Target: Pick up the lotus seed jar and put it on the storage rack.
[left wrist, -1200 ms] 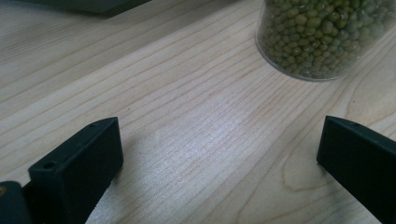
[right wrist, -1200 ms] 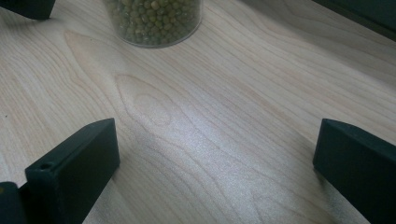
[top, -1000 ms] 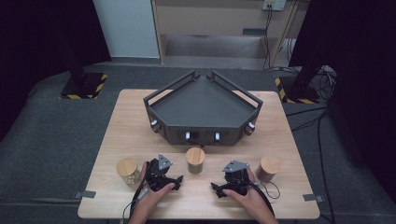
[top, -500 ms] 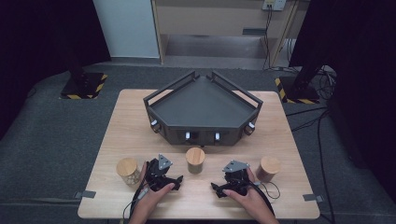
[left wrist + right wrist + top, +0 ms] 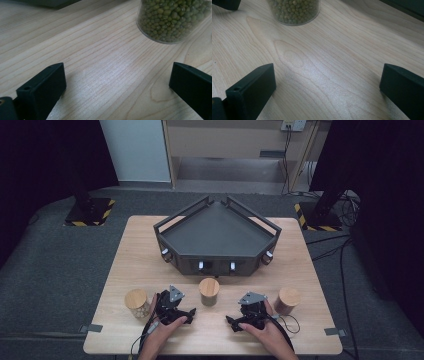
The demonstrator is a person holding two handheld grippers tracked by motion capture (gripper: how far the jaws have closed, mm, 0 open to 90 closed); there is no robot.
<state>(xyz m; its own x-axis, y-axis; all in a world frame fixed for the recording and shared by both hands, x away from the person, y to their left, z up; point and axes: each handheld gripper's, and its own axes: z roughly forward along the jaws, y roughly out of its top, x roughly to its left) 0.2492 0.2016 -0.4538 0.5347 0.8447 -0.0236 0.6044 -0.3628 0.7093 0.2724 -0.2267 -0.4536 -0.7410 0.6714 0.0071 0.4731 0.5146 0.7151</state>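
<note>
Work looks barely begun: three wood-lidded jars stand on the worktop (image 5: 125, 250) and the dark tray (image 5: 216, 236) behind them holds nothing. The middle jar (image 5: 209, 291), full of green beans, stands between the two grippers and just ahead of them, touched by neither. The left gripper (image 5: 187, 312) and right gripper (image 5: 231, 321) both rest low on the wood with jaws spread wide and empty. Grasping, lifting and placing each jar all seem left to do
</note>
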